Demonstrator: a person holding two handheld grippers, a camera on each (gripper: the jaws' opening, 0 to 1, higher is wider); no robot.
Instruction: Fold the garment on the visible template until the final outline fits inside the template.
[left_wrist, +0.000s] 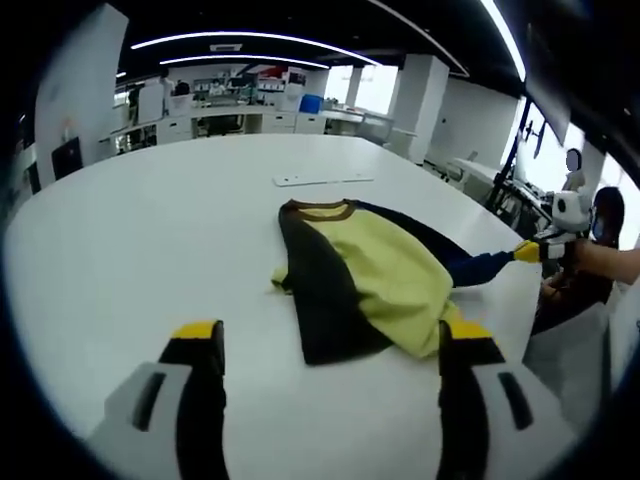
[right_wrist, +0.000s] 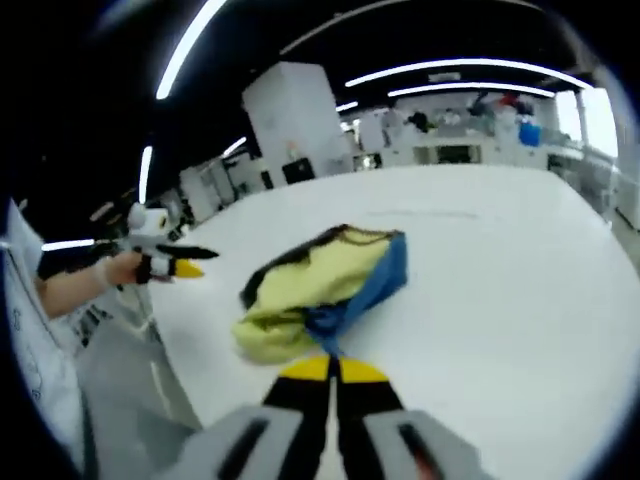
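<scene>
- Left gripper (left_wrist: 330, 345), bottom of the left gripper view: jaws spread wide, holding nothing.
- Right gripper (right_wrist: 332, 368), bottom centre of the right gripper view: jaws pinched together on the blue sleeve (right_wrist: 355, 300).
- Garment (left_wrist: 365, 275) lies crumpled mid-frame on the table (left_wrist: 150, 230).
- White strips (left_wrist: 320, 180) lie beyond it.

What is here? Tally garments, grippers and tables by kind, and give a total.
garment: 1
Grippers: 2, the left gripper open, the right gripper shut on the garment's blue sleeve
table: 1
Total: 4
</scene>
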